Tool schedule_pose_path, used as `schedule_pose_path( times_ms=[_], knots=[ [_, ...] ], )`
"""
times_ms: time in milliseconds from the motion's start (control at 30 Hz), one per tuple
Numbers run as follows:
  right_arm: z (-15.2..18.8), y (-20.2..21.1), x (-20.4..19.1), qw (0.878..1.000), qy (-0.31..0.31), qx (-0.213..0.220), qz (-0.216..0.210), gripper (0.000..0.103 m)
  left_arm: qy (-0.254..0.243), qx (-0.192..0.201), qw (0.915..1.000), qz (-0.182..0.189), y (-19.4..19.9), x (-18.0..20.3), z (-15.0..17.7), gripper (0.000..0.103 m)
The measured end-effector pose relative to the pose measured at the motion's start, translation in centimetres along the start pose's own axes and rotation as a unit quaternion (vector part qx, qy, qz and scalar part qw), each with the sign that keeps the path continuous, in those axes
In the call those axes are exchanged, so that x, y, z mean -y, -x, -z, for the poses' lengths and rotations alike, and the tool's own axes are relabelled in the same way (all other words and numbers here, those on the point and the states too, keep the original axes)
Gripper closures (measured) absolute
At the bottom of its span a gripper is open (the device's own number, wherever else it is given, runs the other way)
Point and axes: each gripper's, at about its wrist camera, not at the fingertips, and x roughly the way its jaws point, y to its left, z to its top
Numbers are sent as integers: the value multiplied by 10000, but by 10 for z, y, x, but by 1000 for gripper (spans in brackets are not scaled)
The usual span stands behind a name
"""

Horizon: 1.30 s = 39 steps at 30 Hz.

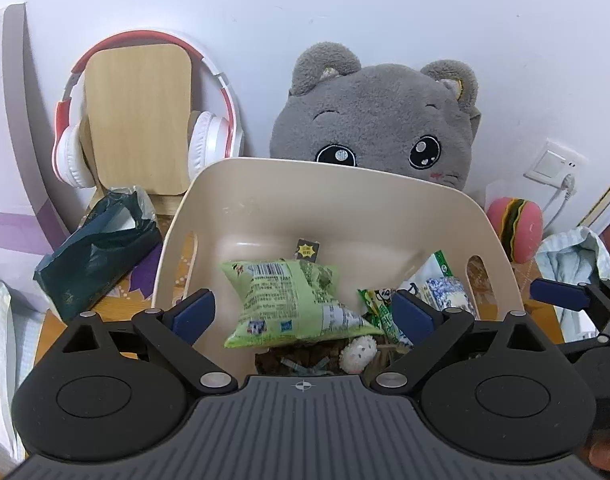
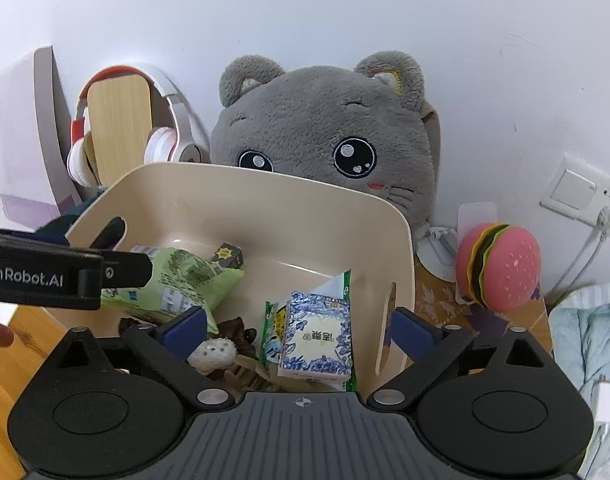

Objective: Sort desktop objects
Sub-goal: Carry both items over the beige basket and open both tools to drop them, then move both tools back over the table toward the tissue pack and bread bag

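Note:
A beige plastic bin holds a green snack bag, a blue-and-white tissue pack, a small dark box, green-white sachets, a small white fuzzy toy and brown bits. My left gripper is open and empty above the bin, over the snack bag. My right gripper is open and empty above the bin's right part, over the tissue pack. The left gripper's body shows at the left of the right wrist view.
A grey plush cat leans on the wall behind the bin. Red-white headphones hang on a wooden stand. A dark green bag lies left of the bin. A burger toy, a wall socket and light blue cloth are right.

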Motion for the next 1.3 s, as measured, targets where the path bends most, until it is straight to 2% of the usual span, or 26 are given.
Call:
schedule_pose_path(
  times_ms=[333, 600, 767, 933, 1300],
  knots=[
    [17, 25, 10, 9997, -211, 1, 105, 0, -39, -121, 9999, 91, 31, -10, 22, 5],
    [51, 51, 13, 9991, -395, -133, 69, 0, -329, -52, 9994, 92, 59, -12, 53, 4],
    [75, 61, 12, 9990, -363, -228, 112, 0, -286, -55, 9994, 162, 71, -15, 69, 4],
    [96, 69, 9, 9983, -473, -330, 83, 0, -321, -167, 9991, 208, 79, -13, 88, 4],
    [136, 67, -8, 9966, -368, -740, 36, 0, -769, -800, 9938, 36, 65, -3, 143, 4]
  ],
)
